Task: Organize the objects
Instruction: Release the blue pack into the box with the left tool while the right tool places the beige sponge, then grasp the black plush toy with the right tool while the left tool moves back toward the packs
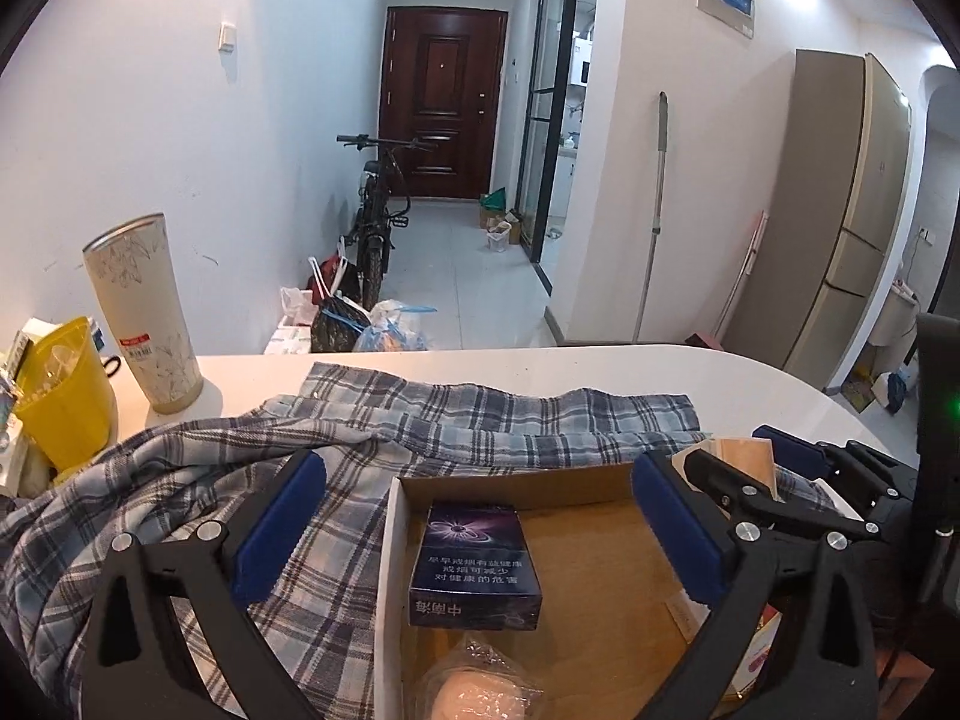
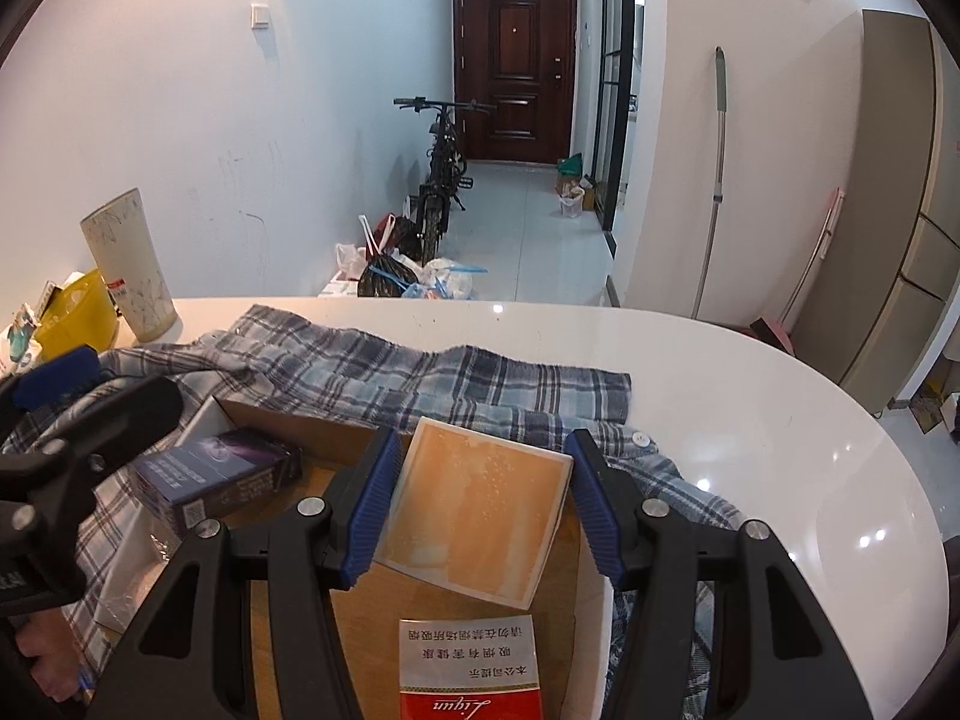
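Note:
An open cardboard box (image 1: 389, 546) sits on a plaid shirt on the white table. Inside it lie a dark purple cigarette pack (image 1: 474, 564), a plastic-wrapped bun (image 1: 474, 684) and a red cigarette pack (image 2: 471, 672). My left gripper (image 1: 477, 525) hangs open wide above the purple pack, its pads clear of it on both sides. My right gripper (image 2: 485, 480) is shut on a flat orange box with a white rim (image 2: 480, 510), holding it tilted over the right part of the cardboard box (image 2: 591, 576). In the left wrist view the right gripper (image 1: 738, 450) and the orange box (image 1: 744, 456) show at the right.
The plaid shirt (image 1: 420, 420) is spread over the middle of the round white table (image 2: 750, 396). A tall patterned tumbler (image 1: 144, 318) and a yellow basket (image 1: 66, 396) of small items stand at the back left. Beyond the far table edge are bags, a bicycle and a hallway.

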Tool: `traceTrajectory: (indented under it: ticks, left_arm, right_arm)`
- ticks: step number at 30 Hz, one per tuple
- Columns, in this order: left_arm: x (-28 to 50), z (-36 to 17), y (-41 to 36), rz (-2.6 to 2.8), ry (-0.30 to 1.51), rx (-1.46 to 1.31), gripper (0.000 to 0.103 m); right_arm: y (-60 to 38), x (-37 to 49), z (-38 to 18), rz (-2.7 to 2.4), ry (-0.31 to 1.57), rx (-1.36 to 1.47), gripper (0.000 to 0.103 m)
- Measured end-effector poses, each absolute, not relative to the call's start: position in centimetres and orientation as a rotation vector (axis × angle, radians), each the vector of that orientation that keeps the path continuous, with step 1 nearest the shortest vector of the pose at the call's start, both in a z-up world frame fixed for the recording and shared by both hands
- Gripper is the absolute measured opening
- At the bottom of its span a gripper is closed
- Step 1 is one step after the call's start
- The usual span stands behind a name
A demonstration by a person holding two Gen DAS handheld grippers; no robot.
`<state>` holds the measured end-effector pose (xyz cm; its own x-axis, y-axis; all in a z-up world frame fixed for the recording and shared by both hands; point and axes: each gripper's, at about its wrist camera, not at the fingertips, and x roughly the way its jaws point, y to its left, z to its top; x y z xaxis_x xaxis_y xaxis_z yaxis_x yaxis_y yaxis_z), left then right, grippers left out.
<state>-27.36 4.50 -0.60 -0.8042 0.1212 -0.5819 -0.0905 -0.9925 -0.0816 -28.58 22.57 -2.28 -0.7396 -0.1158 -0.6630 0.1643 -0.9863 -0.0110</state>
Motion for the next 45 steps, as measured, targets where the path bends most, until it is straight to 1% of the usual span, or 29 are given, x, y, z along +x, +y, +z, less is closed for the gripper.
traceTrajectory:
  ticks: [5, 7, 8, 15, 22, 26, 34, 38, 42, 45]
  left_arm:
    - [-27.1, -0.5, 5.2, 2.879, -0.021, -0.925, 0.103]
    - [-26.9, -0.4, 5.5, 2.888, 0.002, -0.912, 0.103]
    - [-26.8, -0.3, 5.6, 2.889, 0.008, -0.908, 0.103]
    - [-26.8, 0.1, 5.4, 2.908, 0.008, -0.893, 0.103]
    - [-26.4, 0.8, 5.1, 2.923, -0.022, -0.900, 0.103]
    - [-25.0, 2.3, 5.1, 2.959, -0.026, -0.845, 0.103]
    - [-19.5, 6.1, 5.2, 2.989, 0.060, -0.627, 0.103]
    - [-15.9, 7.9, 4.6, 2.983, 0.015, -0.544, 0.103]
    - [-12.7, 9.2, 4.5, 2.999, 0.050, -0.457, 0.103]
    - [-10.6, 8.9, 4.1, 2.987, 0.050, -0.463, 0.103]
  right_arm:
    - [22.8, -28.6, -2.5, -2.793, 0.100, 1.069, 0.056]
    - [22.9, -28.6, -2.5, -2.805, 0.097, 1.066, 0.064]
    - [23.0, -28.5, -2.5, -2.817, 0.091, 1.056, 0.070]
    - [23.3, -28.3, -1.7, -2.859, 0.071, 1.020, 0.074]
    - [23.9, -28.0, -0.4, -2.891, 0.051, 1.015, 0.074]
    - [24.2, -27.2, 1.3, -2.906, 0.038, 0.970, 0.074]
    - [23.3, -23.1, 4.4, -2.909, 0.121, 0.851, 0.074]
    - [23.1, -19.9, 6.1, -2.915, 0.122, 0.759, 0.075]
    - [23.0, -17.0, 7.2, -2.907, 0.092, 0.701, 0.077]
    - [22.8, -14.8, 7.8, -2.908, 0.086, 0.665, 0.078]
